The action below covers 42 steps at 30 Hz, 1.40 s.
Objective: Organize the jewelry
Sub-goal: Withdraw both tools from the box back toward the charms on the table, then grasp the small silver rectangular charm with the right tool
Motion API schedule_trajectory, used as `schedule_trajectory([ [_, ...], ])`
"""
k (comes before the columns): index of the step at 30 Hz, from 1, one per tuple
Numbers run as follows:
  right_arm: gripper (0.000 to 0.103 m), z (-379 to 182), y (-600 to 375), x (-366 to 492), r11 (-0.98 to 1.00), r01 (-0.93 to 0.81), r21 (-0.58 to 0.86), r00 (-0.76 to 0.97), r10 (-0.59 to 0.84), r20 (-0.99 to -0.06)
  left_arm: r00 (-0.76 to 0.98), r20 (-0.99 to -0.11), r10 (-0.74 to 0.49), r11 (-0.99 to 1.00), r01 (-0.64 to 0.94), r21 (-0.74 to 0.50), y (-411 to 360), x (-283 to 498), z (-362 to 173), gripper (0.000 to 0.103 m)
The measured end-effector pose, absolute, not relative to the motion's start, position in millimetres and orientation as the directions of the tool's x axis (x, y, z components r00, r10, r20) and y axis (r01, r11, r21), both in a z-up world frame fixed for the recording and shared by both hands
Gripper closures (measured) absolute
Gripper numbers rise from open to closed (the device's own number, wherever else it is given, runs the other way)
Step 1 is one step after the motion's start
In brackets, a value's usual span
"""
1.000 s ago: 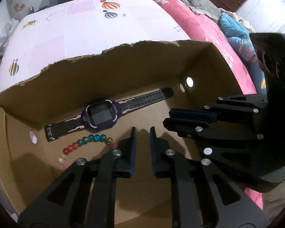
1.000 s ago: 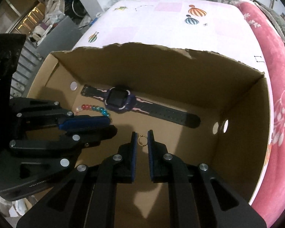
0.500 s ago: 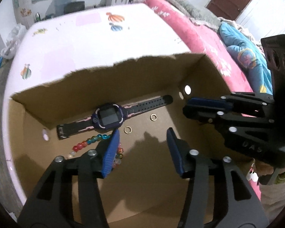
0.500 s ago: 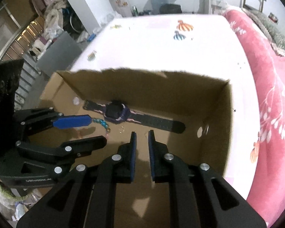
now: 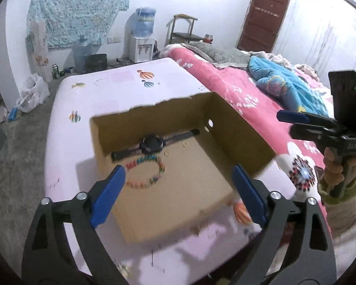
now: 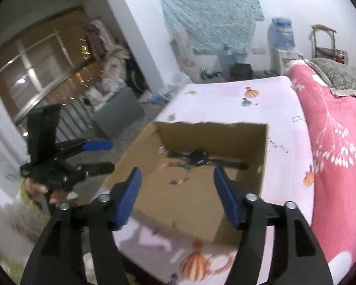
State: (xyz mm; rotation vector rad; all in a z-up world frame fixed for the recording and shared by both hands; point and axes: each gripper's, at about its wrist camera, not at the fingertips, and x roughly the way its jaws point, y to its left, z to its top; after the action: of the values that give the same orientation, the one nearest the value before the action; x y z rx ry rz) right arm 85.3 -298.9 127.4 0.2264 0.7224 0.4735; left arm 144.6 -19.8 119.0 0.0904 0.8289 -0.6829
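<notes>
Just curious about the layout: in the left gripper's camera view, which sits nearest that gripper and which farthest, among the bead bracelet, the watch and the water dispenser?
From the left gripper, jaws opening, nothing between them:
1. Bead bracelet, box floor, nearest.
2. Watch, by the box's far wall.
3. Water dispenser, against the room's wall.

Your left gripper (image 5: 178, 190): black angular frame with triangular cut-outs, silver screws at the joints, blue ribbed pads (image 5: 108, 196) on both fingers. Your right gripper (image 6: 176, 196): same black frame, silver screws, blue pads (image 6: 128, 199). Behind its fingers, a black block with a green light and white lettering on the body. Your sleeve (image 5: 339, 192): yellow-green knit cuff over pale fuzzy fabric.
</notes>
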Motion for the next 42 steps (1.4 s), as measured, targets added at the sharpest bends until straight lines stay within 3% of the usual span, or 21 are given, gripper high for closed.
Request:
schedule_trajectory([
  [4, 0.021, 94, -280, 52, 0.848, -0.346, 0.401, 0.597, 0.529, -0.603, 0.442, -0.737, -0.511, 0.811, 0.534, -0.241, -2, 118, 90, 0.013],
  [8, 0.021, 48, -255, 49, 0.854, -0.293, 0.430, 0.485, 0.521, -0.702, 0.375, -0.817, -0.438, 0.863, 0.431, -0.264, 7, 104, 32, 0.013],
  [12, 0.021, 3, -227, 53, 0.917, -0.249, 0.311, 0.394, 0.389, -0.833, 0.297, -0.887, -0.353, 0.900, 0.366, -0.236, 3, 101, -18, 0.013],
  [16, 0.021, -21, -213, 53, 0.950, -0.235, 0.207, 0.364, 0.283, -0.887, 0.295, -0.901, -0.317, 0.904, 0.382, -0.193, -2, 93, -38, 0.013],
  [21, 0.021, -36, -209, 56, 0.965, -0.195, 0.176, 0.346, 0.236, -0.908, 0.340, -0.897, -0.282, 0.915, 0.377, -0.145, -5, 96, -41, 0.011],
  [26, 0.013, -42, -205, 62, 0.971, -0.188, 0.146, 0.368, 0.208, -0.906, 0.369, -0.891, -0.264, 0.919, 0.376, -0.117, -7, 97, -43, 0.008],
  [31, 0.007, -43, -199, 62, 0.973, -0.180, 0.142, 0.384, 0.203, -0.901, 0.388, -0.903, -0.184, 0.902, 0.432, 0.002, -26, 94, -49, 0.008],
  [42, 0.006, -51, -196, 53, 0.981, -0.165, 0.101, 0.437, 0.164, -0.884, 0.393, -0.899, -0.195, 0.899, 0.438, -0.004, -29, 93, -50, 0.008],
])
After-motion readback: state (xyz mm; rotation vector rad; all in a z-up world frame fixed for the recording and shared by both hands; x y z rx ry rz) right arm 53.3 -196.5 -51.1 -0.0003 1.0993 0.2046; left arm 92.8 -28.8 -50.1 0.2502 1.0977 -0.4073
